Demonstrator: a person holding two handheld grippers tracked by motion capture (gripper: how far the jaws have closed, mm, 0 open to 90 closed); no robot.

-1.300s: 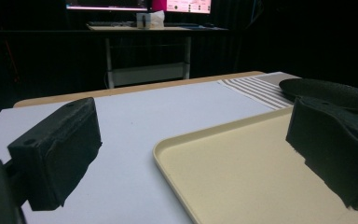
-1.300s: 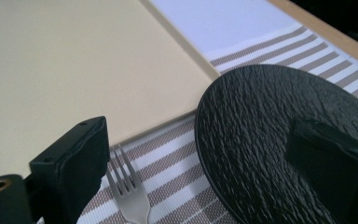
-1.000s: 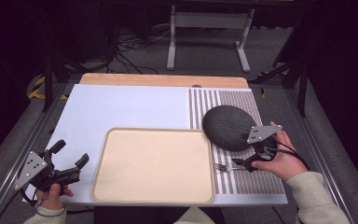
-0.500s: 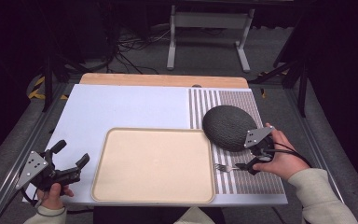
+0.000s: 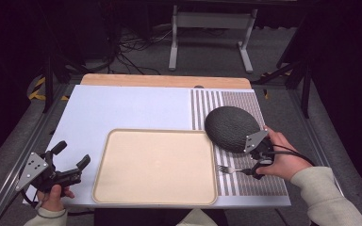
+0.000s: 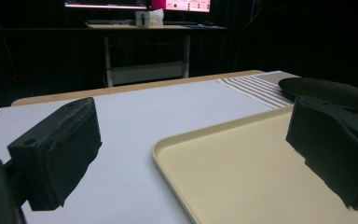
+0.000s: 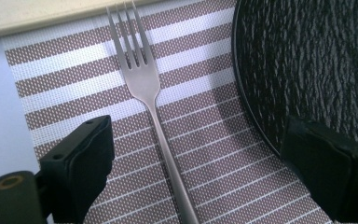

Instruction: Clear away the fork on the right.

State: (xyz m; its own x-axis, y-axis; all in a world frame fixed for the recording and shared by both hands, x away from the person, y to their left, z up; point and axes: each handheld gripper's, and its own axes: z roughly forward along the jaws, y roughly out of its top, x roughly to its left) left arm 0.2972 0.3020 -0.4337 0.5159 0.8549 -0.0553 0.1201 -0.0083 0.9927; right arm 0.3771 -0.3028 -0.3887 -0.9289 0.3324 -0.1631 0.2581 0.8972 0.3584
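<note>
The right tool (image 7: pixel 191 177) hangs spread over the fork (image 7: pixel 151 107), which lies on the striped mat (image 7: pixel 65 84) at frame centre, beside the black plate (image 7: pixel 307 60). The left tool (image 5: pixel 70 170), also spread, sits lower left by the tray (image 5: pixel 155 165).

Layout, high view, clock face centred on tray (image 5: pixel 155 167). Tray lies on mat (image 5: pixel 122 110), at near-centre of table (image 5: pixel 165 80). Striped placemat (image 5: pixel 226 101) at 3 o'clock of tray, on the mat's right part. Plate (image 5: pixel 231 128) at 2 o'clock, on the placemat, just beside tray's far right corner. Fork (image 5: pixel 230 169) at 3 o'clock on the placemat, in front of plate, tines toward tray. Right gripper (image 5: pixel 260 162) at 3 o'clock, over the fork handle. Left gripper (image 5: pixel 73 162) at 9 o'clock, beside tray's left rim.
</note>
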